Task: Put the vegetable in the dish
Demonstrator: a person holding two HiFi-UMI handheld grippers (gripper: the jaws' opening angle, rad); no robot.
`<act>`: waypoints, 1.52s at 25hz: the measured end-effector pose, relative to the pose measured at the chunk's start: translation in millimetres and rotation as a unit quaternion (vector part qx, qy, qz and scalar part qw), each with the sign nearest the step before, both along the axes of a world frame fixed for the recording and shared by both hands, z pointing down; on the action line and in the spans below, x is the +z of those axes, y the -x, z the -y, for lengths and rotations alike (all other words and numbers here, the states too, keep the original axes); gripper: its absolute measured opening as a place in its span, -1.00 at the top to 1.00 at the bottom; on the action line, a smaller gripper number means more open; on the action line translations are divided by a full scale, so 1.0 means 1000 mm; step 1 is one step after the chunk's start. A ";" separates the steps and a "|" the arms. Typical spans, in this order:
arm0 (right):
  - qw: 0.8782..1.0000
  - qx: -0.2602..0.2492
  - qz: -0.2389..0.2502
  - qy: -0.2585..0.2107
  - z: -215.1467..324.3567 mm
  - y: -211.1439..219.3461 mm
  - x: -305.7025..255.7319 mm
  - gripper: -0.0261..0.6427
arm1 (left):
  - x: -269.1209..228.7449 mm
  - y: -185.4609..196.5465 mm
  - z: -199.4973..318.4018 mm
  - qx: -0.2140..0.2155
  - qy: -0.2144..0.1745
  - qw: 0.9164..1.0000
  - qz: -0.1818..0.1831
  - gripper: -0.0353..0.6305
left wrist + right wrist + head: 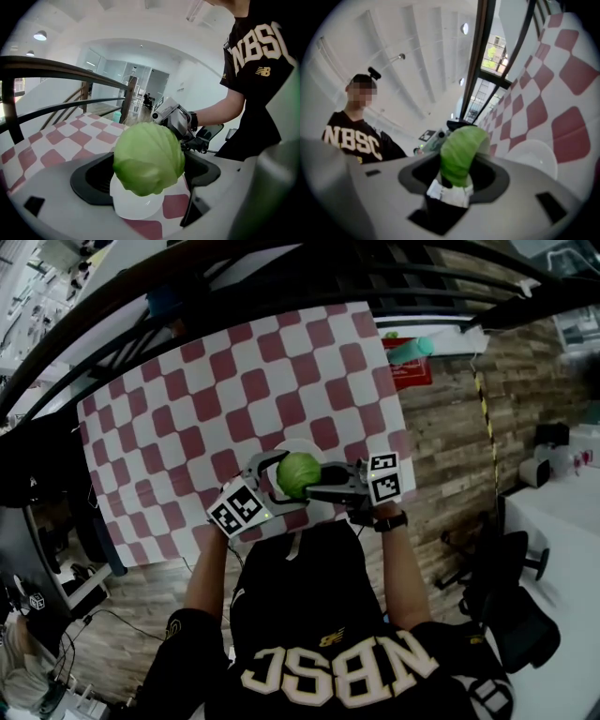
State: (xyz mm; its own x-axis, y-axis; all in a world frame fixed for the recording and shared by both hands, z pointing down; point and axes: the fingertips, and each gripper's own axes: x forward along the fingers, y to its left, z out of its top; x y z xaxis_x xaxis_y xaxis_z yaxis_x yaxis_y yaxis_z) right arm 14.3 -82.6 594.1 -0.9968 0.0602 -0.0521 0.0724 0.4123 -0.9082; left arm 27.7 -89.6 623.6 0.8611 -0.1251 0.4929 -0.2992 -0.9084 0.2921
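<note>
Item: cabbage (298, 474), poised over the white dish (302, 443) at the table's (234, 381) 6 o'clock edge. Right gripper (457, 171), from 3 o'clock, clamps it. Left gripper (146, 176) stands wide apart around it (no contact apparent). Outstanding: lower, release.

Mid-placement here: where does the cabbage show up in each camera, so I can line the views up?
Head view: cabbage just below centre, over the white dish.
Left gripper view: cabbage at centre, in the gap between the jaws, dish beneath it.
Right gripper view: cabbage at centre, low between the jaws; dish to its right.
Shared landmark: the white dish on the red-and-white checked cloth.
</note>
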 end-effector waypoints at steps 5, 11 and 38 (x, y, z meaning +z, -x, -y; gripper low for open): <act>0.996 0.028 -0.089 0.006 0.006 -0.023 0.033 0.15 | 0.013 -0.002 0.001 -0.028 -0.017 0.999 0.027 -0.55; 0.991 0.049 -0.126 -0.019 0.009 -0.029 0.046 0.12 | 0.045 -0.001 -0.005 -0.056 -0.023 0.996 0.066 -0.48; 0.965 0.198 -0.165 -0.048 0.035 -0.072 0.048 0.13 | 0.029 -0.024 0.021 -0.084 -0.066 0.994 0.008 -0.23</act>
